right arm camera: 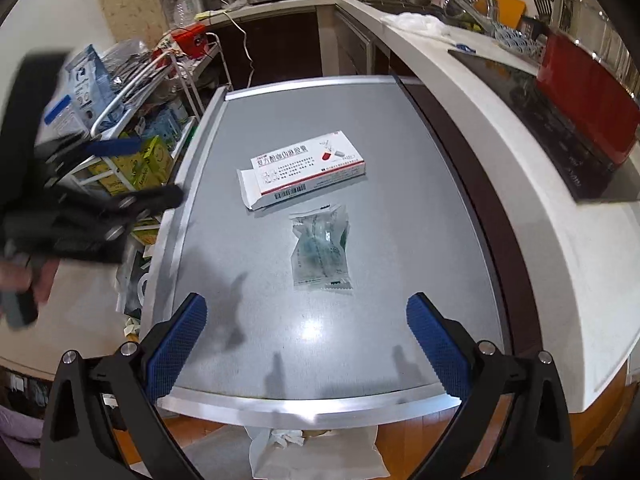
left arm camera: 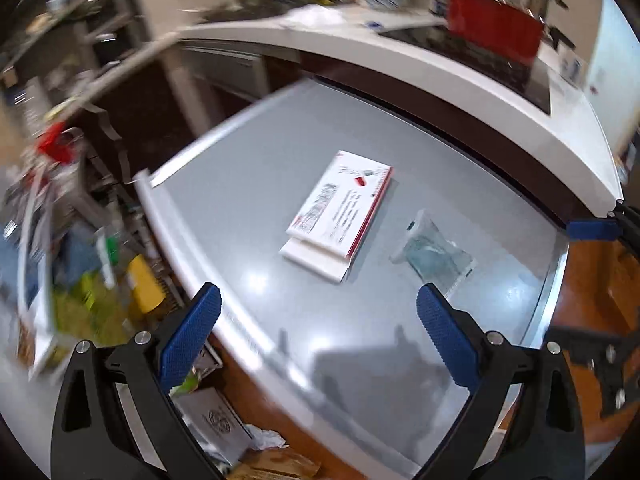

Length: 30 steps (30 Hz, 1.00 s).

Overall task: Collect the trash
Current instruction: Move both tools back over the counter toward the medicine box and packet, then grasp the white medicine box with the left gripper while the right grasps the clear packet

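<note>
A white and red medicine box (right arm camera: 306, 168) with an open end flap lies on the grey table (right arm camera: 400, 320); it also shows in the left wrist view (left arm camera: 340, 212). A clear crumpled plastic wrapper (right arm camera: 320, 252) lies just in front of it, also in the left wrist view (left arm camera: 434, 254). My right gripper (right arm camera: 306, 344) is open and empty above the table's near edge, short of the wrapper. My left gripper (left arm camera: 318, 340) is open and empty over the table's left side; it appears blurred at the left of the right wrist view (right arm camera: 116, 176).
A white bag with crumpled paper (right arm camera: 312, 448) hangs below the table's near edge. A white counter (right arm camera: 500, 120) with a black hob and a red pot (right arm camera: 588, 100) runs along the right. A cluttered wire rack (right arm camera: 132, 136) stands to the left.
</note>
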{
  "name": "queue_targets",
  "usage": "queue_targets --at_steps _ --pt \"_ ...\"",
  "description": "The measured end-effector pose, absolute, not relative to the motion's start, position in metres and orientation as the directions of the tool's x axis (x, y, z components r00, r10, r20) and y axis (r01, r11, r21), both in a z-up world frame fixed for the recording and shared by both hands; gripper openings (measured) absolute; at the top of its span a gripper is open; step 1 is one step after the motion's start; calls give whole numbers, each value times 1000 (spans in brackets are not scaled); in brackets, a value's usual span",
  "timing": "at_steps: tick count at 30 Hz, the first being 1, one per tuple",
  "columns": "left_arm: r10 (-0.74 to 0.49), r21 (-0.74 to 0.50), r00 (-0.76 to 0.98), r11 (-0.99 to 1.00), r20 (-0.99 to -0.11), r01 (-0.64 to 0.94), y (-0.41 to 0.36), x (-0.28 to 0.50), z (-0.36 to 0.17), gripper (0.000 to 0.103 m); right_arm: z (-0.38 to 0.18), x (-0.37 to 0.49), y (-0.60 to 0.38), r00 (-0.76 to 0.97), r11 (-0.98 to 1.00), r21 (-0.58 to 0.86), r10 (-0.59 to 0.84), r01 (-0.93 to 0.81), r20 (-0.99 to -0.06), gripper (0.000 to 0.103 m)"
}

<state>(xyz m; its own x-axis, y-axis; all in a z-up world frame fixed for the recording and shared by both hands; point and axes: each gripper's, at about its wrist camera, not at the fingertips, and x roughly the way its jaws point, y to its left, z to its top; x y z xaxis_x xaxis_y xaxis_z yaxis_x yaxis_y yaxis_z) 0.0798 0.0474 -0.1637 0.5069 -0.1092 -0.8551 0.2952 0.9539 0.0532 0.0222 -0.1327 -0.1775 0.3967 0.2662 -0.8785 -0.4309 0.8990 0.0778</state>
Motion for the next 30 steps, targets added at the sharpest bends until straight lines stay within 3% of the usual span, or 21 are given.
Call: queue_targets --at_steps 10,13,23,25,27,30 --pt "-112 93 356 855 -928 510 6 169 -227 99 -197 51 -125 361 926 94 235 -365 -902 98" --pt "-50 148 343 837 -938 526 -2 178 -244 99 -200 58 -123 357 929 94 229 -357 -906 98" --pt "-128 68 293 814 -947 576 -7 182 -252 98 -213 76 -118 331 932 128 246 -340 -911 98" --pt "-137 60 291 814 -947 578 -7 179 -251 81 -218 82 -115 323 929 127 245 -347 -914 98" --pt "-151 46 293 820 -944 571 -4 180 -250 73 -223 86 -111 316 927 120 241 -356 -918 98" --pt "-156 42 302 829 -941 558 6 180 -251 73 -229 92 -106 306 921 109 233 -373 -923 98"
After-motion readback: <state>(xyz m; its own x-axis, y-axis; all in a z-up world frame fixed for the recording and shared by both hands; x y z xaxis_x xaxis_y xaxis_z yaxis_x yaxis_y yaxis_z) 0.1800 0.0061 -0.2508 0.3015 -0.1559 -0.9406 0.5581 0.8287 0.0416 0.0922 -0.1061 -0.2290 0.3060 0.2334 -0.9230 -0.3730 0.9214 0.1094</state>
